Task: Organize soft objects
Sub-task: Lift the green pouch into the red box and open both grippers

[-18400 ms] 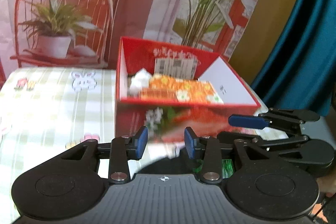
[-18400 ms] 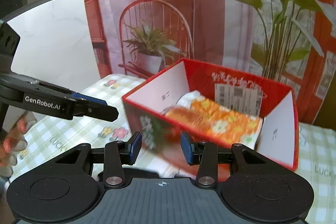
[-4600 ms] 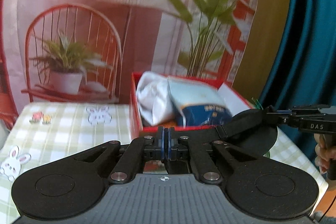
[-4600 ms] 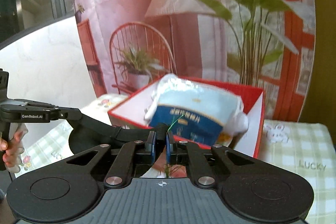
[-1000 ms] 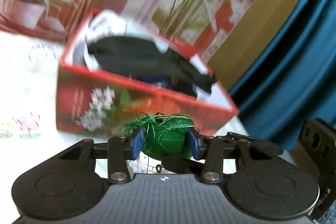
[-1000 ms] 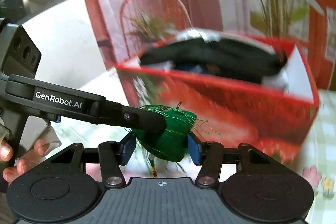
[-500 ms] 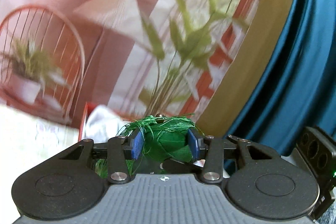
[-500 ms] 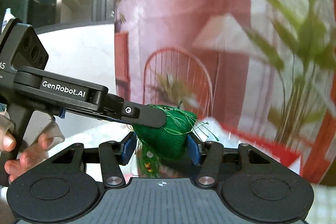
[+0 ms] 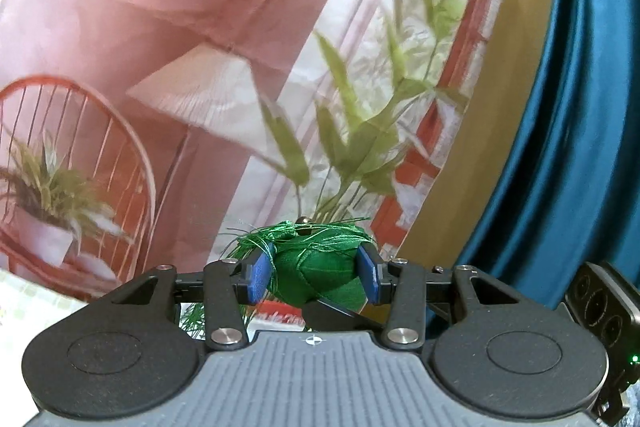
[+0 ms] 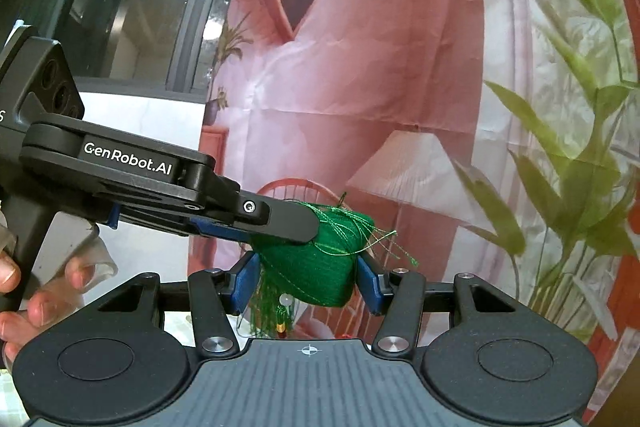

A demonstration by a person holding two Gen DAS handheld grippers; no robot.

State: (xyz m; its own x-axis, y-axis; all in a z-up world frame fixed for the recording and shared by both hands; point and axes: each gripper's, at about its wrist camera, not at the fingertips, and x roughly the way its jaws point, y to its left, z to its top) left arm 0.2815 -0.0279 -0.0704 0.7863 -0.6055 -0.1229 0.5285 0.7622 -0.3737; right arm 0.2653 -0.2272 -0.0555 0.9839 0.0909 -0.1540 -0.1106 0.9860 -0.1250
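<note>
Green tasselled pouch point(image 9: 316, 273) sits clamped between both grippers' jaws, left gripper point(image 9: 314, 277) and right gripper point(image 10: 306, 279) crossing on it; we judge the red box point(image 9: 276, 317) lies at 6 o'clock, below.

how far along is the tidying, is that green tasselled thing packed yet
Not packed yet. The green tasselled pouch is in hand, clamped from two sides by the left tool and the right tool, held up in front of the printed backdrop. Only a sliver of the red box shows below, so what's already inside can't be judged. Left: lowering the pouch into the box and releasing.
</note>
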